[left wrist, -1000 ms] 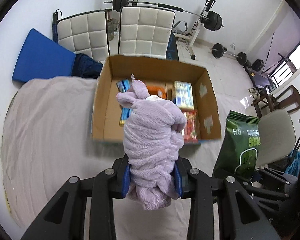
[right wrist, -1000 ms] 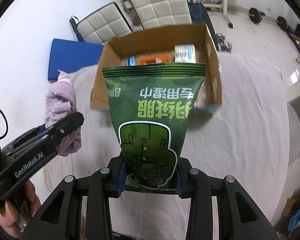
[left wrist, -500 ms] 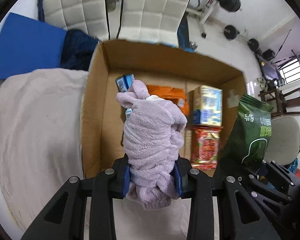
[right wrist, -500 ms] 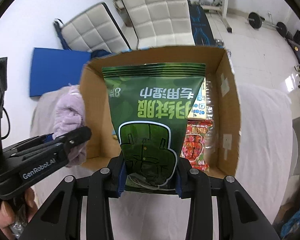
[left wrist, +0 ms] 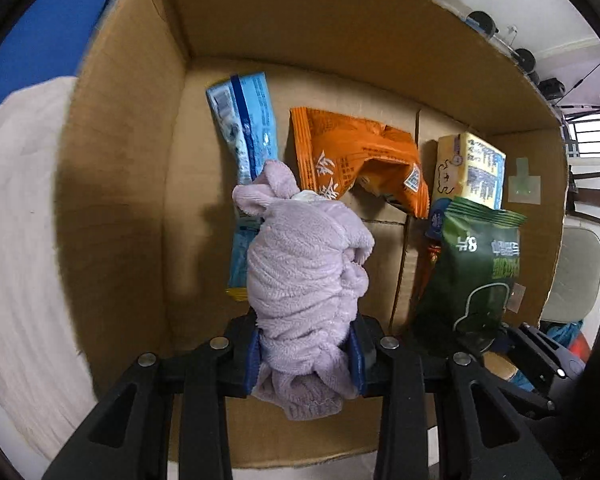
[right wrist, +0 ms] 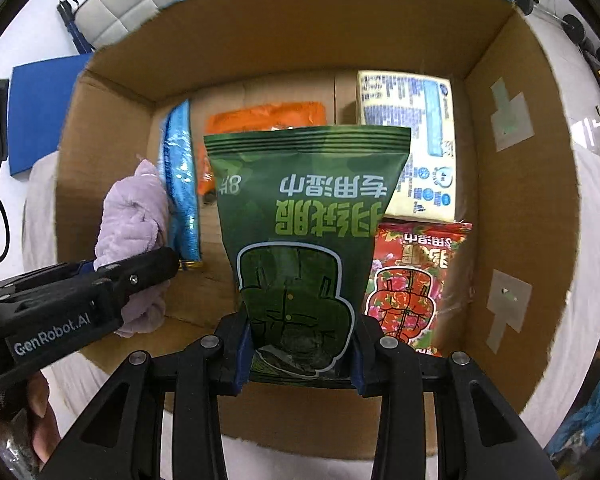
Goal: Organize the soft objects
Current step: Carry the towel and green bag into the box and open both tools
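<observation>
Between the blue pads of the left gripper sits a bunched lilac fleece cloth, pinched near its lower end so that most of its bulk stands out ahead of the fingers over the open cardboard box. Just to its right, the right gripper clamps the bottom edge of a green wet-wipes pouch, whose printed face stands up in front of the camera. Beyond the cloth, on the box floor, lie a blue packet, a crumpled orange packet and a pale yellow pack; ahead of the green pouch and to its right lies a red floral pouch. Bare cardboard shows on the left of the blue packet and in the gap under the two held items. Both look ready to be set down, so the cloth is best lowered onto the bare strip near the left wall, and the pouch laid flat beside the red one, before either grip is eased, keeping the two grippers from bumping each other.
</observation>
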{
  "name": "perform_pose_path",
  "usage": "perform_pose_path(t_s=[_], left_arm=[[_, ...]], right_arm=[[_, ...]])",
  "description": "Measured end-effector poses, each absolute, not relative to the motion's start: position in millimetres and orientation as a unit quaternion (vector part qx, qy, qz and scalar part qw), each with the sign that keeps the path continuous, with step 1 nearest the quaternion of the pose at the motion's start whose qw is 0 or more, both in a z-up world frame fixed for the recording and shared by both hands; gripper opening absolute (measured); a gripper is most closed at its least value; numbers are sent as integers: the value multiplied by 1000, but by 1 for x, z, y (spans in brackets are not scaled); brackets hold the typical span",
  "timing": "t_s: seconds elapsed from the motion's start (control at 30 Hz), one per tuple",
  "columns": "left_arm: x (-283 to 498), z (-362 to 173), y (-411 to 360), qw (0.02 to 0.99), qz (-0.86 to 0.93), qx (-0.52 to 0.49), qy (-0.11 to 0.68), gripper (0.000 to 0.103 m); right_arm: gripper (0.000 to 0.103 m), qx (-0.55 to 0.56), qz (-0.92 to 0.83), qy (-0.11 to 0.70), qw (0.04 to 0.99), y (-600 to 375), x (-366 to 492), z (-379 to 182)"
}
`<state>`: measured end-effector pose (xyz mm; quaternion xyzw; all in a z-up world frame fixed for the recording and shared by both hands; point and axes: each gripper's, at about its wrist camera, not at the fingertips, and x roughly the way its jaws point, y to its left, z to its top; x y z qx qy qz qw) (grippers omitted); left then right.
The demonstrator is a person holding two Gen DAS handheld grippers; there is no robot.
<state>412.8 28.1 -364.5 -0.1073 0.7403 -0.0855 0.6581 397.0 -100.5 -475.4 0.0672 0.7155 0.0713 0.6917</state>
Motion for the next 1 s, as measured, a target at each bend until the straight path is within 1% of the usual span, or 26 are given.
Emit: perform_pose_path(t_s=[0.23, 0.27, 0.3, 0.33, 0.37, 0.47, 0.53, 0.63, 0.8, 0.87, 0.9, 0.93, 0.97, 1.0], left_arm=[[417, -380, 37, 614, -69, -129, 776, 36], [417, -381, 38, 611, -67, -130, 778, 38], [416, -382, 38, 611, -65, -128, 779, 42], [415, -381, 38, 615, -63, -118, 777, 58], [414, -379, 38, 621, -60, -108, 774, 71], [410, -371, 37, 634, -59, -96, 765, 76], [407, -366, 35, 639, -57, -90, 762, 77], [404, -354, 32, 653, -59, -79, 751, 84], [391, -329, 25, 679, -58, -69, 729, 85], [384, -315, 20, 695, -55, -61, 714, 96], [382, -309, 21, 702, -55, -57, 708, 96], [384, -305, 23, 710, -54, -53, 700, 96], [388, -300, 26, 720, -51, -47, 690, 96], [388, -295, 25, 727, -50, -42, 684, 96]], right_arm=[[44, 73, 94, 740, 662, -97, 410, -496], [49, 72, 95, 745, 657, -97, 410, -498], [53, 71, 96, 745, 656, -96, 410, -499], [65, 69, 95, 744, 658, -96, 410, -499], [75, 66, 94, 742, 661, -97, 410, -499], [76, 61, 89, 739, 665, -99, 410, -496], [76, 61, 87, 739, 666, -103, 407, -493], [76, 49, 82, 737, 670, -102, 405, -489], [76, 46, 71, 728, 680, -110, 398, -475], [76, 46, 66, 721, 688, -115, 397, -465], [76, 43, 62, 717, 692, -117, 396, -461], [84, 40, 58, 713, 697, -119, 395, -456], [96, 40, 56, 709, 702, -122, 394, -451], [100, 41, 54, 705, 706, -124, 393, -447]])
